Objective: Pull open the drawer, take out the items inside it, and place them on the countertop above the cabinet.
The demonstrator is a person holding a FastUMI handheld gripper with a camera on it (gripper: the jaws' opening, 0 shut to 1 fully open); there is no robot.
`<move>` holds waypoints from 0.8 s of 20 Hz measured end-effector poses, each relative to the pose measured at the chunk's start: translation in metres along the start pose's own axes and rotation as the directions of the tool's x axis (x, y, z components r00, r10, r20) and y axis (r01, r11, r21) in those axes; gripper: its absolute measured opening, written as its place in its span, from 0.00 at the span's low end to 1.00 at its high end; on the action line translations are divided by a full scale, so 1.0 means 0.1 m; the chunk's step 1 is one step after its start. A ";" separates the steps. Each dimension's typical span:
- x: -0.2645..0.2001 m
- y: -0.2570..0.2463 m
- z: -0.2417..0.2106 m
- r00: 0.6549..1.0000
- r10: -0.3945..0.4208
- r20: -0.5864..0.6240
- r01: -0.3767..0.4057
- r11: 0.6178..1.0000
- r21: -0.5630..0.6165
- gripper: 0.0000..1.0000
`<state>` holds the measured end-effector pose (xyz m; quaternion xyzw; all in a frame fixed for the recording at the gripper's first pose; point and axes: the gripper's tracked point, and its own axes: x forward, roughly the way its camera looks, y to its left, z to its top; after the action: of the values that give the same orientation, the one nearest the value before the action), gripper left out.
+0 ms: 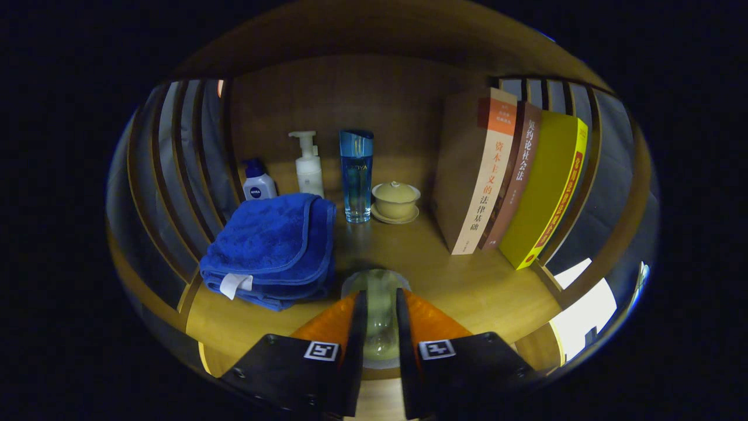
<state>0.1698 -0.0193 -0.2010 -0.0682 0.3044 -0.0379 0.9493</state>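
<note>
The gripper (pixel 381 318) holds a small clear glass cup (pixel 377 292) between its jaws, which press in on the cup from both sides, low over the front edge of the wooden surface (pixel 467 280). The cup looks upright, its rim showing just ahead of the jaws, and whether its base already touches the wood I cannot tell.

Judging by its look, the cup is light, stiff and slick, and it would break if dropped or knocked. The jaws take it across its body, which seems a sound hold for a smooth round thing; a grip near the rim would be more likely to slip or tip it. It wants a gentle set-down flat on its base before the jaws let go.

Just beside the cup, toward the left edge of the surface, lies a folded blue towel (pixel 272 248), soft and limp, near enough that the cup could catch on its fold. Toward the back edge stand a small blue-capped bottle (pixel 259 181), a white pump bottle (pixel 308 166) and a tall blue glass bottle (pixel 356 175), with a lidded ceramic cup (pixel 396 202) on its saucer next to them. Three books (pixel 502 175) lean together near the right edge. The bare wood just ahead of the jaws, between towel and books, looks the safest spot for the cup.
</note>
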 end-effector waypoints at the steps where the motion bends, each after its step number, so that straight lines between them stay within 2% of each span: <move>1: -0.05 -0.02 0.04 1.000 -0.006 0.018 0.006 1.000 0.000 0.56; 4: -0.25 -0.02 0.11 0.996 -0.013 0.090 0.014 1.000 0.000 0.83; 8: -0.61 -0.04 0.14 0.983 -0.030 0.179 0.038 0.999 -0.037 0.95; 16: -1.47 -0.09 0.05 0.955 -0.006 0.298 0.001 1.000 0.016 0.99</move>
<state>0.0530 -0.0112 -0.1107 -0.0660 0.1574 -0.0314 0.9848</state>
